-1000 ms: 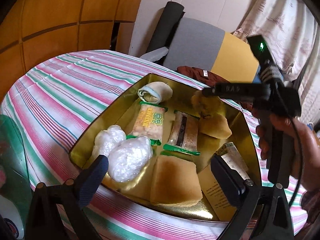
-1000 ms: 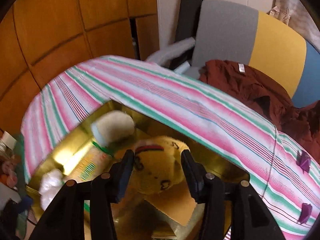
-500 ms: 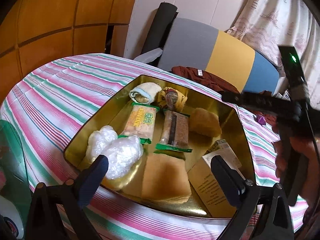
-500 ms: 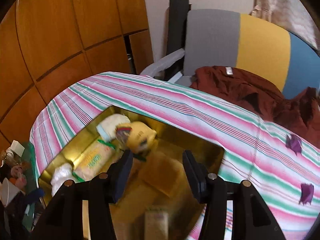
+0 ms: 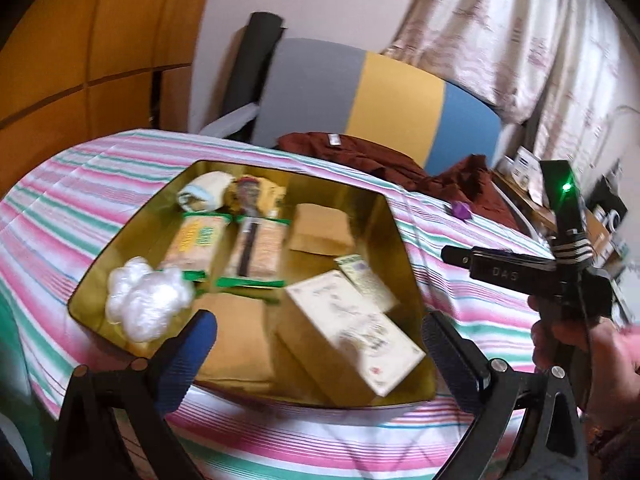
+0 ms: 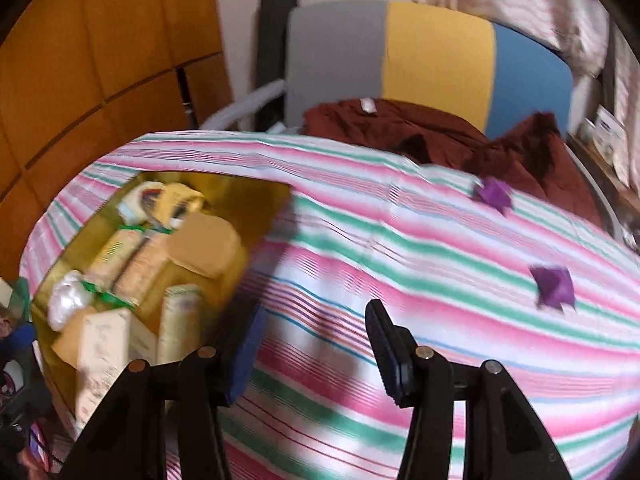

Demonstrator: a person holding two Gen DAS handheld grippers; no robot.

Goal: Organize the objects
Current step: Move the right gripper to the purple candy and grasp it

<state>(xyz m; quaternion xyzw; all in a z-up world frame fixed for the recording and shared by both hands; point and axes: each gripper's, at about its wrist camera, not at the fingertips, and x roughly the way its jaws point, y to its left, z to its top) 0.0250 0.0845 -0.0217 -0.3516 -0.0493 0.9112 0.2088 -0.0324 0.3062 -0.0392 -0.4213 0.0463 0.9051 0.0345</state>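
Note:
A gold tray (image 5: pixel 404 240) on the striped tablecloth (image 6: pixel 440 248) holds a yellow plush toy (image 5: pixel 256 194) and a rolled cloth (image 5: pixel 206 192) in its far corner. Two snack packets (image 5: pixel 200 240), a white plastic bundle (image 5: pixel 148 304), brown pads (image 5: pixel 320 228) and a white box (image 5: pixel 352 328) also lie in it. My left gripper (image 5: pixel 320 360) hangs open over the tray's near edge, nothing between its fingers. My right gripper (image 6: pixel 316 348) is open and empty over bare cloth to the right of the tray (image 6: pixel 240 186). Two purple pieces (image 6: pixel 554 286) lie ahead of it.
A grey, yellow and blue chair back (image 5: pixel 360 96) with a dark red garment (image 5: pixel 360 156) stands behind the table. Wooden panels (image 6: pixel 100 40) fill the left. A hand (image 5: pixel 580 344) holds the right gripper's black body (image 5: pixel 516 272) to the right of the tray.
The right gripper let go of the yellow plush toy, left it in the tray's far corner, and swung right onto the open cloth. The left gripper shifted right and rolled a little.

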